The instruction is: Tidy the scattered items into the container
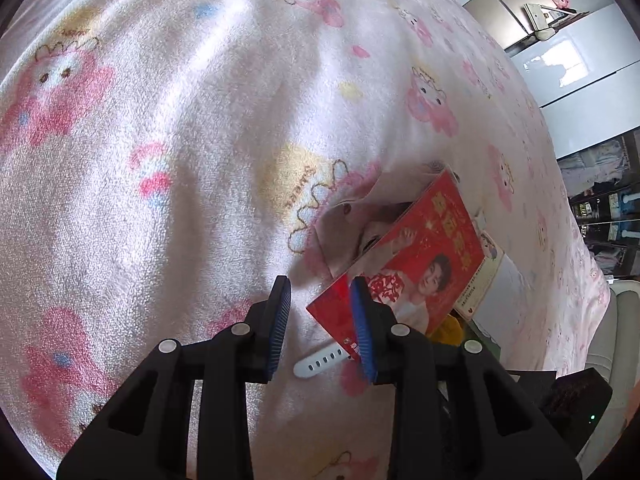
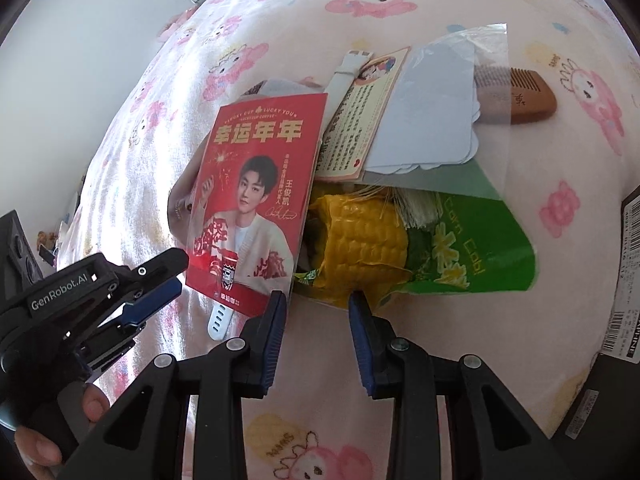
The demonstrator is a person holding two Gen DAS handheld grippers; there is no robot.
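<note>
Red card (image 2: 256,204) upright-ish, long axis running near-to-far, bottom edge toward grippers. Left gripper (image 1: 322,312) and right gripper (image 2: 318,312) both part-open, gripping nothing.

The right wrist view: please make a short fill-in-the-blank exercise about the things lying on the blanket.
1. The red printed card lies over a white watch ____, whose holed end shows below it.
2. The brown wooden comb lies partly under a sheet of clear ____.
3. The green snack bag shows a picture of yellow ____.
4. The pink fleece blanket is printed with pink cartoon ____.

Missing words: strap; plastic; corn; rabbits
</note>
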